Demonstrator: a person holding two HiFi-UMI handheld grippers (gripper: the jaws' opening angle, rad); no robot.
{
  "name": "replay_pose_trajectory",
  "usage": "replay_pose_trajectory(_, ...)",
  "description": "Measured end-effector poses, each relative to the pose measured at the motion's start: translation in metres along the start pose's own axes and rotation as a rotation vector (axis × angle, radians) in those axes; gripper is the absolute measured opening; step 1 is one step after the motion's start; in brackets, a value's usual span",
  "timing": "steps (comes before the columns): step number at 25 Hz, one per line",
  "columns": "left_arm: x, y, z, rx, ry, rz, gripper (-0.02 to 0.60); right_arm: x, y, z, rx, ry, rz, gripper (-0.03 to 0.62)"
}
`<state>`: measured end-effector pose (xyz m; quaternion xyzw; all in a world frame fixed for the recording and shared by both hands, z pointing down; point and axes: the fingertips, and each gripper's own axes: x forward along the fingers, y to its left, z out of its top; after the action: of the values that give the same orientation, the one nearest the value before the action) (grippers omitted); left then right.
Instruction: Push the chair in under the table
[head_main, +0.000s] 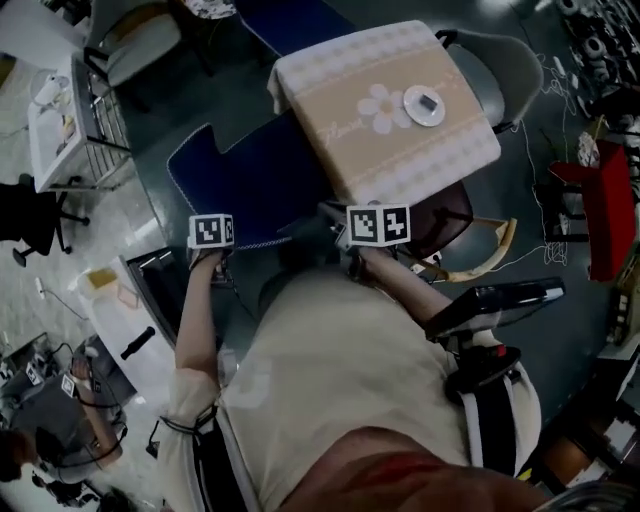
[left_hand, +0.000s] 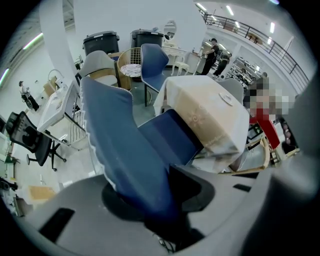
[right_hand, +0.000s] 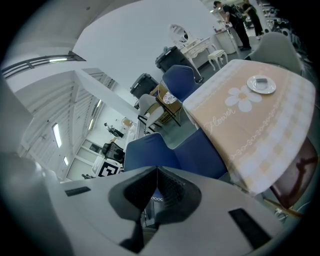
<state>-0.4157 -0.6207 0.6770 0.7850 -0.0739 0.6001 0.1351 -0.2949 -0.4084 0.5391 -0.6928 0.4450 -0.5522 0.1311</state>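
The head view looks steeply down. Each gripper view looks along its jaws, blue chair (left_hand: 120, 145) close ahead; all three share the counter (head_main: 340, 110) beyond.

The chair (head_main: 250, 165) stands left of the table (head_main: 330, 125), its seat partly under the table's left edge and its back on the side away from the table. The left gripper (left_hand: 150, 200) has the top of that back between its jaws. The right gripper (right_hand: 156, 170) is by the table's near corner. A plate (head_main: 424, 105) lies on the table's right part, and a second chair (head_main: 505, 65) stands just behind the table.

Two blue chairs (left_hand: 120, 145) (left_hand: 152, 62), one table (head_main: 345, 150), one saucer (head_main: 424, 105)
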Motion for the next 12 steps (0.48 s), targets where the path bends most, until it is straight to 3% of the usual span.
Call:
replay_pose_trajectory(9,-0.001,-0.008,-0.005,-0.047,-0.008,0.028,0.135,0.003,-0.002,-0.008,0.009,0.02,0.016,0.012)
replay_pose_trajectory(12,0.002,-0.016,-0.005,-0.046,0.001,-0.006,0.135,0.003,-0.002,-0.009,0.019,0.024,0.018,0.012)
